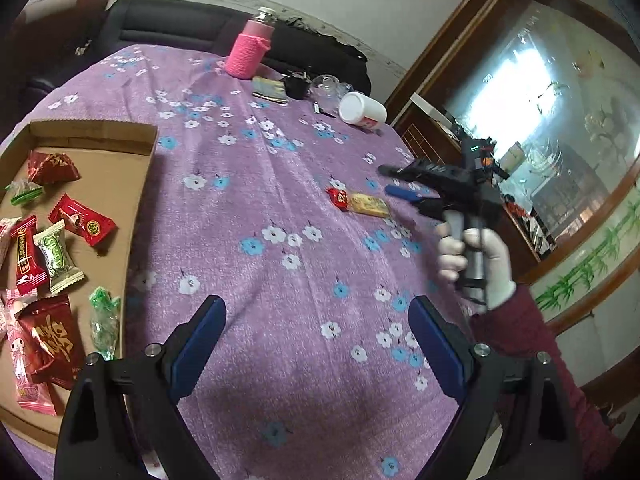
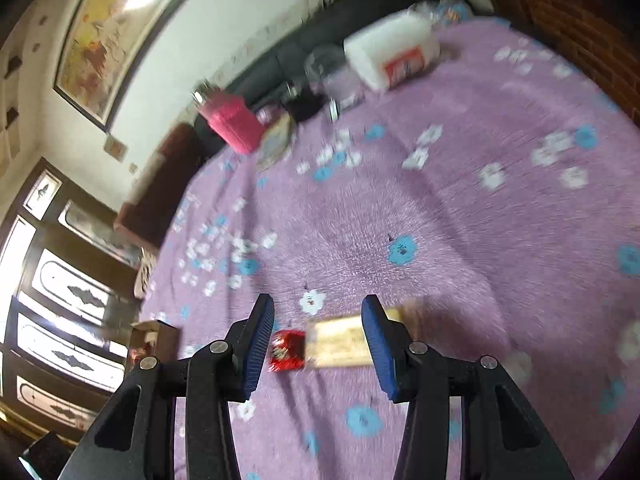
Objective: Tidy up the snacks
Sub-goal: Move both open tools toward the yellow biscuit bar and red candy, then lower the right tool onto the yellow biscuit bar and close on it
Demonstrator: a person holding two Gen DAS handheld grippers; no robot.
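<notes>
My right gripper (image 2: 318, 344) fingers stand apart over the gold snack bar (image 2: 340, 342), which lies crosswise between them; left gripper (image 1: 318, 340) fingers wide apart, empty.

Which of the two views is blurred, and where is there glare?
Right wrist view: motion blur smears the white bottle and the yellow snack, only the right gripper is sharp. Left wrist view: sharp, though glare whitens the glass cabinet door; fisheye distortion bends both.
</notes>
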